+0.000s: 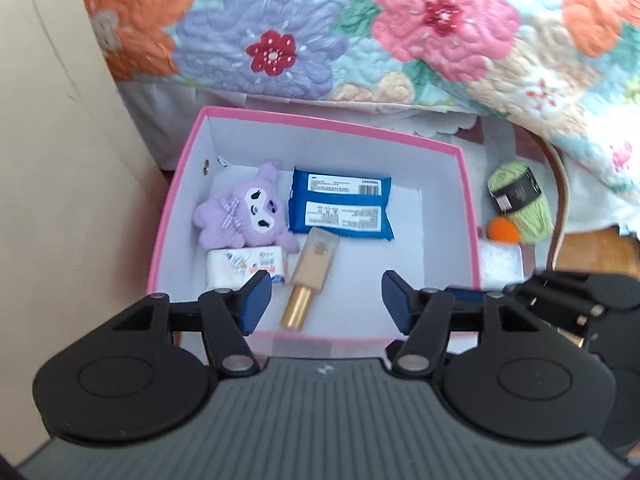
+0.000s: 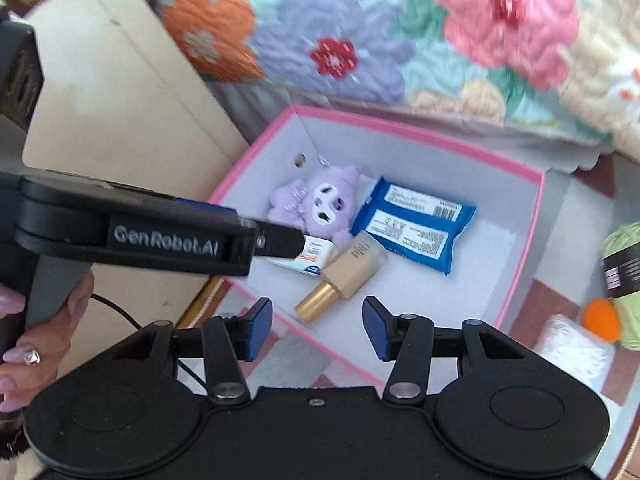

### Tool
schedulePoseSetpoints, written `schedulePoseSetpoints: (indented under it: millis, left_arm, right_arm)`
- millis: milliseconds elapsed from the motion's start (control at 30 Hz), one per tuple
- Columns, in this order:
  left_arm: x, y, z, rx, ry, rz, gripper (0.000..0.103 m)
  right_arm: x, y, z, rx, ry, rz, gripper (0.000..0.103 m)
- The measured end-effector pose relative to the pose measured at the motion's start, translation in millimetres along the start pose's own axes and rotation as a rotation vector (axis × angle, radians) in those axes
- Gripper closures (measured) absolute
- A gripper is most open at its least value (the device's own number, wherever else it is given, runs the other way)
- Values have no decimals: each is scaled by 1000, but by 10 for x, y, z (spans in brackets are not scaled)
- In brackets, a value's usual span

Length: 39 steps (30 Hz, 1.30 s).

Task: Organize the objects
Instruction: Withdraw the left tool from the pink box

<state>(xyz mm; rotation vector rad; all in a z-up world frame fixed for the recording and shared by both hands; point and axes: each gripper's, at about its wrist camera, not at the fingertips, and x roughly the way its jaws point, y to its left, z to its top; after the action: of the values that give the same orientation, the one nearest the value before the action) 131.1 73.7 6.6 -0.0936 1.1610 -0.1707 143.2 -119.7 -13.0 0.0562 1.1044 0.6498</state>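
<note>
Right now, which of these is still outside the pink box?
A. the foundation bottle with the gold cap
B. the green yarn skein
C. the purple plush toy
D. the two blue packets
B: the green yarn skein lies on the floor to the right of the pink box, beside an orange ball, while the plush, blue packets and foundation bottle lie inside.

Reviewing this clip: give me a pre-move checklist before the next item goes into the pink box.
1. Left gripper open, holding nothing: ok.
2. Right gripper open, holding nothing: ok.
3. Free floor space in pink box, right side: ok.
4. Green yarn outside the box, unobstructed: ok.
5. Foundation bottle lying flat in the box: ok.
6. White item near the yarn, identity: cannot tell.
</note>
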Motion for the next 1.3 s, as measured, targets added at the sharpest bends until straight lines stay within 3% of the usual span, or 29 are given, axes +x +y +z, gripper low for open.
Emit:
schedulePoseSetpoints:
  millis: [233,400,633,767,1033,1167,1300]
  left_arm:
    - [-682,-186,-202,95,-19,48,30]
    - [-1052,-303,-491,140,-80,82,22]
    - [-1334,-509,-838,192,-117,68,9]
    - [-1267,-684,-981,212,-87,51,7]
    - [-882,-1050,-996,136,-73,-47,7]
    - [-680,-1403,-867,178,-124,-100,7]
    - [-365,-1787,-690,193,-155,-131,8]
  right_arm:
    - [-686,268,-97,-63,-55,14,36]
    - [-1040,452,-265,-136,-68,-33,16]
    - [-1497,511,-581,-163,-100,-95,11]
    - [-1696,457,-777,-171,-96,-118,11]
    - [-1813,-19,-1202,-95,-97,-114,11]
    - [-1767,-355,-1387,-45,-169,-86,11]
    - [-1648,-665,-1498,-19,-240,-116,11]
